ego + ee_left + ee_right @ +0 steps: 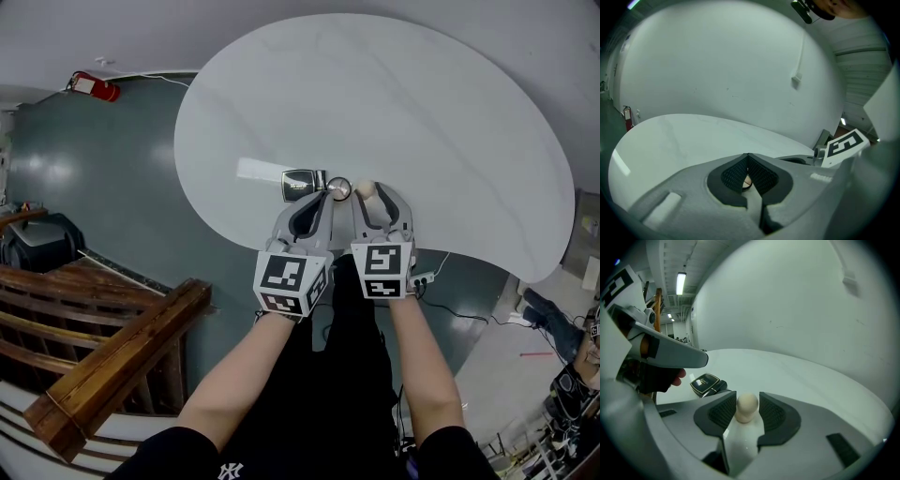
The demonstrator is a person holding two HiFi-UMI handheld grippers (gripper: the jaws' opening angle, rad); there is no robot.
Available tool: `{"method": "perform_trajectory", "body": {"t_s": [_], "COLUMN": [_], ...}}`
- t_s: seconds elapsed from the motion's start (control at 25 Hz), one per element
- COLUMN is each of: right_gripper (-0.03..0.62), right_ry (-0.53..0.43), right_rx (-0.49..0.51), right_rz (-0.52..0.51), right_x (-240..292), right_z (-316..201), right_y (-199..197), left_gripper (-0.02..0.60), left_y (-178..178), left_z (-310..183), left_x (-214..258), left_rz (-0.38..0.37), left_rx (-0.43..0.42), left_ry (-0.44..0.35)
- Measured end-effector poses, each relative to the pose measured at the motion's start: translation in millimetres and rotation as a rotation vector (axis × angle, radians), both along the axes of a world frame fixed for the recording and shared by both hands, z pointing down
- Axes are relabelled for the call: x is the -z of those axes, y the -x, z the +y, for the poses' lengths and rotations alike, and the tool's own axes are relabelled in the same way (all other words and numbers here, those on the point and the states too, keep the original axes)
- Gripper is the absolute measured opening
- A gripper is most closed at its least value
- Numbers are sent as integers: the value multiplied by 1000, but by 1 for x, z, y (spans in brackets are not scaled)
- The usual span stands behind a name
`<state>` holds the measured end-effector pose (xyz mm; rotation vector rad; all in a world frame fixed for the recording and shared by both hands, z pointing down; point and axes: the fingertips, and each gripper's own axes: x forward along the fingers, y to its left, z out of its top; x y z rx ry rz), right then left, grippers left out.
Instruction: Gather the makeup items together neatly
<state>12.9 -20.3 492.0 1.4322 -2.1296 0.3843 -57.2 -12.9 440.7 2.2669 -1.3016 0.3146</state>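
Observation:
A beige makeup sponge [366, 190] stands upright near the front edge of the white table [422, 112]. My right gripper [378, 199] is open around it. In the right gripper view the sponge [747, 406] sits between the two pads, very close to them, with the right gripper [747, 395] level with its round head. A black compact [300, 185] [705, 382] lies to the left, with a small round silver item [338, 187] beside it. My left gripper [314, 202] [748, 157] is shut just behind them; something small and round shows through the gap under its tips.
The table's front edge runs just under both grippers. On the floor are a red fire extinguisher [94, 87] at far left, a wooden railing [103, 366] at lower left, and a power strip with a cable [422, 278] on the right.

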Motion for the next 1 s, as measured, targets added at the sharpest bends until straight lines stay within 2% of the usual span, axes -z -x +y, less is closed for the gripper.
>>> {"method": "perform_trajectory", "body": {"t_s": [0.52, 0.76, 1.0], "right_gripper": [155, 58, 26], "right_ry": [-10, -22, -51], "right_rx": [-49, -114, -142], "right_rz": [-37, -95, -180], "right_x": [24, 50, 96], "right_z": [23, 37, 45], "right_y": [-4, -14, -10], "left_gripper": [9, 9, 9], "left_y": [0, -8, -14], "left_z": [17, 27, 38], "left_x": [5, 26, 64], "left_rz": [-8, 7, 15], "left_rx": [-43, -107, -171], "left_ry": [-4, -27, -76]}}
